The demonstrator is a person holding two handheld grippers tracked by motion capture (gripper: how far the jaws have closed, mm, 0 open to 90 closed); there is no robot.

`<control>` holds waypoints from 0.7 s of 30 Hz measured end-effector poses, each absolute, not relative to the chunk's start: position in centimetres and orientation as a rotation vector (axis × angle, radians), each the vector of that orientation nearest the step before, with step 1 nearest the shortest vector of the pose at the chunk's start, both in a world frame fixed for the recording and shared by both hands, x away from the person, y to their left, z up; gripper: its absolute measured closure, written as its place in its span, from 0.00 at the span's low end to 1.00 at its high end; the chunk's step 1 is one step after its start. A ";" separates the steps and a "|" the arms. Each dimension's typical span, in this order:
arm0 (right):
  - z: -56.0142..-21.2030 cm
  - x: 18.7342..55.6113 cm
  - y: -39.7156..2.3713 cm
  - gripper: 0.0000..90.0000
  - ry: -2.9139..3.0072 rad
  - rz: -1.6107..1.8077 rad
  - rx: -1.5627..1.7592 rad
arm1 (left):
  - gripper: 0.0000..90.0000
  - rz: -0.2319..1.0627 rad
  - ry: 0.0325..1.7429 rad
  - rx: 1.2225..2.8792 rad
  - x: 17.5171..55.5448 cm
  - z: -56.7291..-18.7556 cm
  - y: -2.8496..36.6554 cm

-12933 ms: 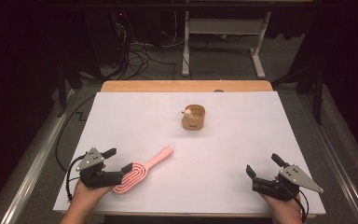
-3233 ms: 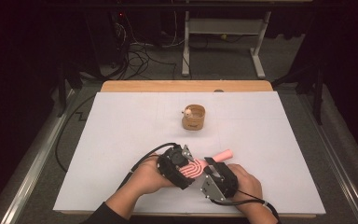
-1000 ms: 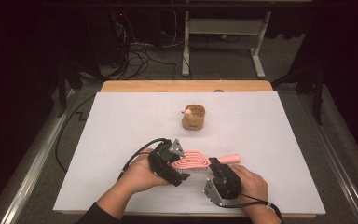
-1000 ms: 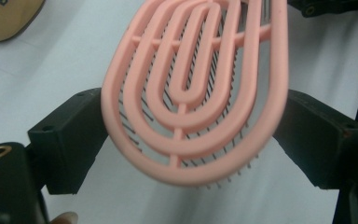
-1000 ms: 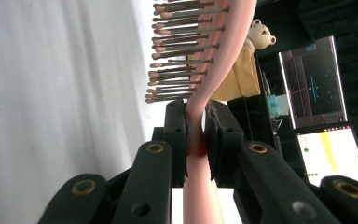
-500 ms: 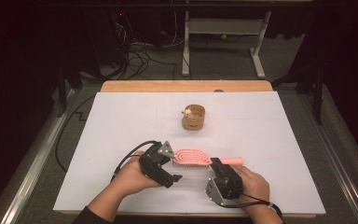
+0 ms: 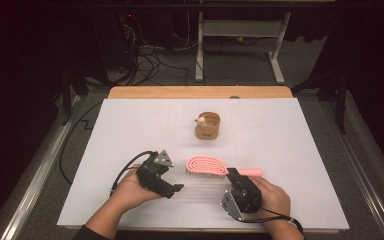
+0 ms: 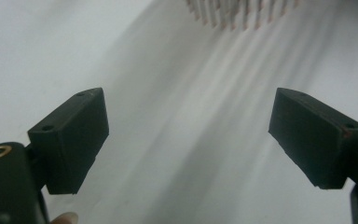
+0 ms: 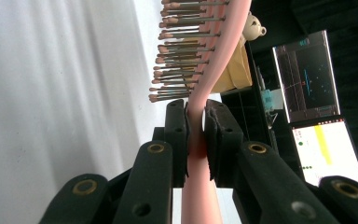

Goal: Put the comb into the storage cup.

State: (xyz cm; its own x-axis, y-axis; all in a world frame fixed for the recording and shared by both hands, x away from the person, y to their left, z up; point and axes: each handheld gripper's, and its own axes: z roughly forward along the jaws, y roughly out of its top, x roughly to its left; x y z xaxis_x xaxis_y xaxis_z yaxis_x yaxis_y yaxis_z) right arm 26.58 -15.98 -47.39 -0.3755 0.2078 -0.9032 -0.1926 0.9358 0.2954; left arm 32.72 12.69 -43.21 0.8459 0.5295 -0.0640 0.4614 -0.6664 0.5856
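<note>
Near the front edge of the bench (image 7: pixel 130 120), a little right of its middle, the pink brush (image 7: pixel 206 164) is being held clear of the white top, bristles pointing down; its long axis is running level along that front edge, head toward the left, handle toward the right; the right fingers (image 9: pixel 196 122) are clamping the handle just behind the head, closed tight on it, as the right gripper view is showing with the bristles (image 9: pixel 182 51) standing out sideways from the grip; the left fingers (image 8: pixel 70 140) are standing wide apart with nothing between them, the bare bench showing in the gap; in the left gripper view the bristle tips (image 8: pixel 237 14) are lying ahead and above, past the fingers, not between them; in the high view the left gripper (image 7: pixel 176 188) is sitting just left of the brush head and nearer the front edge, near but apart; the cup (image 7: pixel 208 125) is standing well apart toward the back edge, roughly mid-bench; the right hand (image 7: pixel 270 197) is the one carrying the brush, so any move with it is, I judge, depending on that grip, while the left would be reaching rightward and back to meet the head.
</note>
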 end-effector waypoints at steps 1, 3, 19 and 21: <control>-47.4 26.5 -16.0 0.90 1.909 0.420 0.012 | 0.13 0.155 0.733 2.399 32.7 -43.4 13.1; -47.3 26.5 -16.1 0.90 1.905 0.421 0.013 | 0.13 0.171 0.763 2.350 32.5 -43.6 14.0; -46.9 26.3 -16.3 0.90 1.855 0.499 0.053 | 0.13 0.189 0.854 2.099 30.9 -45.5 18.3; -46.8 26.2 -16.3 0.90 1.847 0.519 0.062 | 0.13 0.204 0.858 2.073 30.7 -45.3 18.4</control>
State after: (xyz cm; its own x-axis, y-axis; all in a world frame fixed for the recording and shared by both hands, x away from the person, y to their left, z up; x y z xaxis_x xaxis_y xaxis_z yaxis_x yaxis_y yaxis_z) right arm 26.24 -16.35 -46.80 -0.3400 0.2963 -0.8925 -0.2123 0.9004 0.3798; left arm 30.74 18.43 -45.34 0.7504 0.6413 -0.1600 0.5010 -0.3940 0.7706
